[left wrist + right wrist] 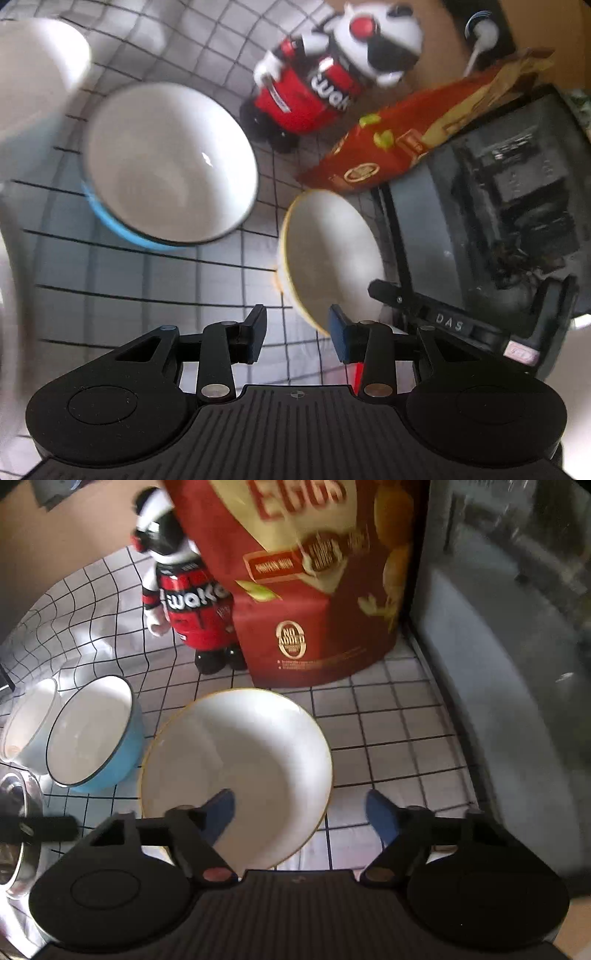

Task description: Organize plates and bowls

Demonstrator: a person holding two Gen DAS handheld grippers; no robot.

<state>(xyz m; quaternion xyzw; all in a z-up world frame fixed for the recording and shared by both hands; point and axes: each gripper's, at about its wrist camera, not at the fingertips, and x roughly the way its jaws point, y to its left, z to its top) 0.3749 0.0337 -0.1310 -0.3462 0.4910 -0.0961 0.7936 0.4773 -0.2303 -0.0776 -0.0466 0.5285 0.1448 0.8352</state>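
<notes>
Both tongs, left (297, 332) and right (300, 814), gape empty; yellow-rimmed bowl (236, 760) near bag (314, 590).

The left gripper (297, 332) points steeply downward, its 2 blue-padded fingers (339, 338) standing partly apart with nothing between them; neither pad presses on anything. The right gripper (301, 818) tilts down more steeply still, its jaws set wider, the 2 blue fingertips (380, 818) splayed outward and likewise empty. The black linkages of both grippers spread evenly from their bodies. Both views are smeared with motion blur.
</notes>
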